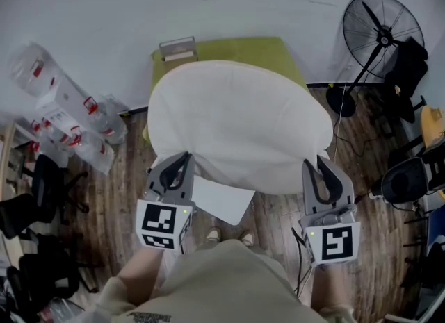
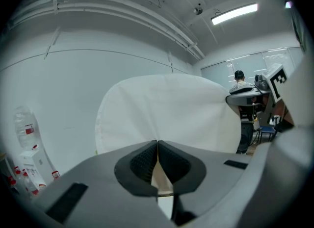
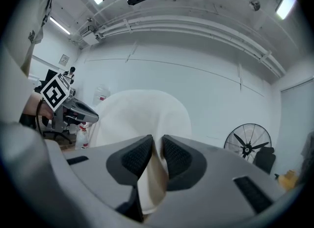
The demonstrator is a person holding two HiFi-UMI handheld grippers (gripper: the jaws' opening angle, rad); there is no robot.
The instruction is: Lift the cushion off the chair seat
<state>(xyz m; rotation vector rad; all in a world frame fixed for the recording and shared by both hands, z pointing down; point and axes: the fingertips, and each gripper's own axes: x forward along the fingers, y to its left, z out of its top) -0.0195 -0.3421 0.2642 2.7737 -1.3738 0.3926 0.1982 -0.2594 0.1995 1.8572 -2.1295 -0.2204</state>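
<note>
A big round white cushion (image 1: 236, 123) hangs in the air over a yellow-green chair (image 1: 229, 52) by the wall. My left gripper (image 1: 186, 159) is shut on the cushion's near left edge, and my right gripper (image 1: 318, 165) is shut on its near right edge. In the left gripper view the cushion (image 2: 171, 112) fills the middle and a fold of its cloth is pinched at my left gripper (image 2: 157, 146). The right gripper view shows cushion (image 3: 142, 116) fabric squeezed between the pads of my right gripper (image 3: 157, 146). Most of the chair is hidden under the cushion.
A black standing fan (image 1: 379, 33) is at the right by the wall. Plastic bottles and packs (image 1: 66, 106) lie on the floor at the left. Black office chairs (image 1: 42, 196) stand at the left, another chair (image 1: 410, 179) at the right. A white sheet (image 1: 222, 200) hangs below the cushion.
</note>
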